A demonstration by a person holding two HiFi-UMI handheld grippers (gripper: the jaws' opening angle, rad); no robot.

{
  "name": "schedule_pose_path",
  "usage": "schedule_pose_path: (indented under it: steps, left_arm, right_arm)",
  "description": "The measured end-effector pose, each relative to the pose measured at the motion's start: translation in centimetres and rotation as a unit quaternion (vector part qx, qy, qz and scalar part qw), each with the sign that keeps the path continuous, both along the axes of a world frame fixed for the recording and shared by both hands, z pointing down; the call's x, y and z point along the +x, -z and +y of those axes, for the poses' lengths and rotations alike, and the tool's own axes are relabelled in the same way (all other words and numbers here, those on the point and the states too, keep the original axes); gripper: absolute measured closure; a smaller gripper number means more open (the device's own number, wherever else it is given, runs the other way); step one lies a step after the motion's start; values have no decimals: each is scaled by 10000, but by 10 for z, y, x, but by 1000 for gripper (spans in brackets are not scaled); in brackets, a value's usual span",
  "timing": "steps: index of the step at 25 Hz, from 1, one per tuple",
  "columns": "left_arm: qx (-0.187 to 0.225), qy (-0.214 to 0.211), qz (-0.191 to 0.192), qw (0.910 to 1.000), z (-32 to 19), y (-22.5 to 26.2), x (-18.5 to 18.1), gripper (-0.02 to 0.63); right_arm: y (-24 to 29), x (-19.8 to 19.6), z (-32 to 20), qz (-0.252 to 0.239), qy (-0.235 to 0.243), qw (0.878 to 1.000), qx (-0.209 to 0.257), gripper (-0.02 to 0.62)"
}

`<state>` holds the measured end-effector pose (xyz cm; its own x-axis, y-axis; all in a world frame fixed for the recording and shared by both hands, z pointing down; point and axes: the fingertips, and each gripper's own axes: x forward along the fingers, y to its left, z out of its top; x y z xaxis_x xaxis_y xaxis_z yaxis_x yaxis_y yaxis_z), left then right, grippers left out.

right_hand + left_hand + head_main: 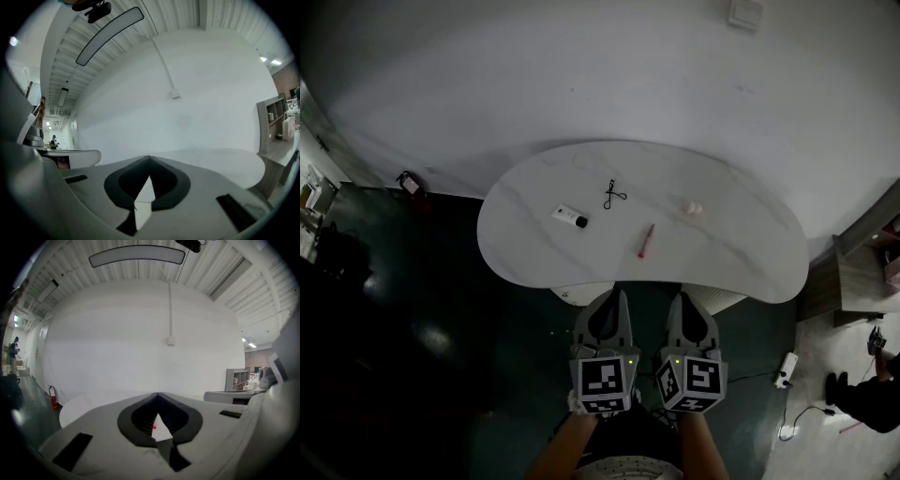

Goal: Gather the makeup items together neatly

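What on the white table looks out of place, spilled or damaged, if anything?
Nothing looks spilled or damaged. The only untidy thing: four small items lie apart on the white table: a white tube, a black looped tool, a red pencil and a pale pink puff, none touching another.

On the table (741, 253), tube (570, 217) left, curler (614, 194) behind pencil (646, 240), puff (692, 208) right.
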<state>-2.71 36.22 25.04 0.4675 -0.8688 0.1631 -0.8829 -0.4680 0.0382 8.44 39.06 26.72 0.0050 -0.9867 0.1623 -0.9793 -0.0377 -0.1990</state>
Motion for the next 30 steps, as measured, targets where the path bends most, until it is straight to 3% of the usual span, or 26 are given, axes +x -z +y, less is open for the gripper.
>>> schedule_pose_path:
  steps: [11, 30]
  left_arm:
    - [-98, 6, -38, 9999, -40, -14, 4, 568]
    - [-354, -46, -19, 9994, -165, -25, 5, 568]
  right_arm:
    - [-7, 9, -38, 22, -43, 10000, -76, 598]
    - [-14, 5, -161, 77, 1, 9995, -309, 598]
